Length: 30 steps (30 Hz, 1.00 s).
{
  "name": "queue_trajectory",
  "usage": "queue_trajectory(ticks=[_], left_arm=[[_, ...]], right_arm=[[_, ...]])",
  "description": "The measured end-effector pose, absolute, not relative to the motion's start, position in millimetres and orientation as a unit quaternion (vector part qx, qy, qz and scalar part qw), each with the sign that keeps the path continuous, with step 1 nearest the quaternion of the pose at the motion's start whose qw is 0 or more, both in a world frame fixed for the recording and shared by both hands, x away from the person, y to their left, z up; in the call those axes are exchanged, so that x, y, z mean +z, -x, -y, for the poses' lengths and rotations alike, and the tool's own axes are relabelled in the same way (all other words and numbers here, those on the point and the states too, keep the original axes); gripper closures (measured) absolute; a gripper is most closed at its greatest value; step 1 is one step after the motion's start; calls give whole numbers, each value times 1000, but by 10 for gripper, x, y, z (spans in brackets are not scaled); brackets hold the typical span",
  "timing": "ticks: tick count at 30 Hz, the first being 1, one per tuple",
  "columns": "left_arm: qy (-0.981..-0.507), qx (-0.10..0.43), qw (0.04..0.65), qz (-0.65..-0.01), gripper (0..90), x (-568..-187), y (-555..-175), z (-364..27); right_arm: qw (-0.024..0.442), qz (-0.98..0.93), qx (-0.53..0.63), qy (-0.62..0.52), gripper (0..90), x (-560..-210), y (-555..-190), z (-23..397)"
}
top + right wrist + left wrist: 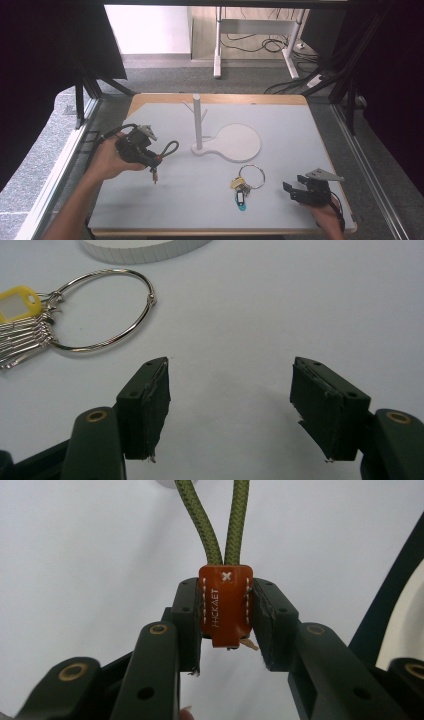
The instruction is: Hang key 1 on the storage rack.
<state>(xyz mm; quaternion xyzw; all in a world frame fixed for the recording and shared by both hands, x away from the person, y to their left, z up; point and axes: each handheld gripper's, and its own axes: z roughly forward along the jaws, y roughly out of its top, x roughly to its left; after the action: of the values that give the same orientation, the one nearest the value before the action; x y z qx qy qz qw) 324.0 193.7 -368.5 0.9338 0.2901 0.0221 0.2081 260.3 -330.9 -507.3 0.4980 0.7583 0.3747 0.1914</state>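
Lanyard (226, 605), one, olive cord loop with an orange leather tab, hangs above the table (280, 200), clamped in the left gripper (150, 161); one key ring (251, 177) lies nearby; right gripper (230, 405) gapes empty.

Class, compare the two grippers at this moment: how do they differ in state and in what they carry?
The left gripper is shut on the orange leather tab of a green cord loop; the right gripper stands open with nothing between its jaws. The left gripper is raised off the table; the right gripper sits low beside the key ring. Both have black jaws.
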Motion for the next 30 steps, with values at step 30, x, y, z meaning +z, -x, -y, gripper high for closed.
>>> queue_trajectory(ticks=[30], left_arm=[[-930,26,213,-300,665,-3412,-3507,-1880]], right_arm=[[193,-759,372,-498,324,-5062,-2599,3324]])
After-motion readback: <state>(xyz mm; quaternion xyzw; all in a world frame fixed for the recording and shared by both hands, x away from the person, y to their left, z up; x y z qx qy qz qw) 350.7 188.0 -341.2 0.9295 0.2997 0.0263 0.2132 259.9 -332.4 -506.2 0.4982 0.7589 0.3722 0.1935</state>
